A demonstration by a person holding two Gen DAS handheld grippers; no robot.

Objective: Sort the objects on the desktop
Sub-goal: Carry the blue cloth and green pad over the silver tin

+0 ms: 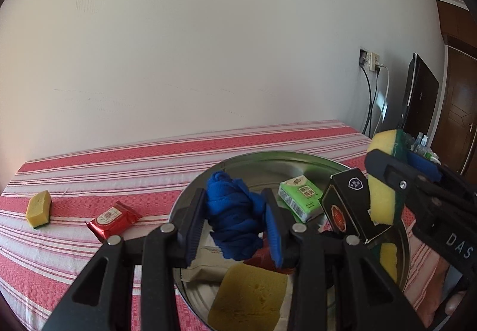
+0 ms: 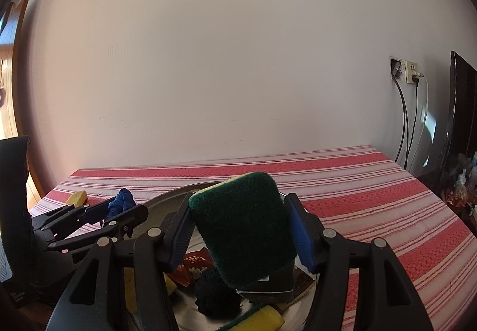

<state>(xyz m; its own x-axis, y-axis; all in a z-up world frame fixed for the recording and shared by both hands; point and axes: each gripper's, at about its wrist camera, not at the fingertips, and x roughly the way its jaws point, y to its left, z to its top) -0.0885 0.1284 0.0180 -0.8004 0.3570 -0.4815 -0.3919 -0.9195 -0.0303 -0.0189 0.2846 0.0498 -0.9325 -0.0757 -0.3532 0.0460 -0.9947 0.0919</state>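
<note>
Both hand-held grippers loaded: left [image 1: 235, 223] pinching blue cloth [image 1: 232, 211], right [image 2: 241, 229] pinching sponge [image 2: 241, 226]; crowded over the bowl [image 1: 298, 158], they might bump.

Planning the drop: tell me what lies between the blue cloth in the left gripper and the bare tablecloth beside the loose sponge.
Nothing visible blocks it. The crumpled blue cloth hangs over the round metal tray; leftward, only the red foil packet lies before the yellow sponge on the striped tablecloth.

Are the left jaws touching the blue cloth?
Touching. The left wrist view shows the left gripper with both blue pads pressed into the blue cloth, lifted above the metal bowl.
</note>
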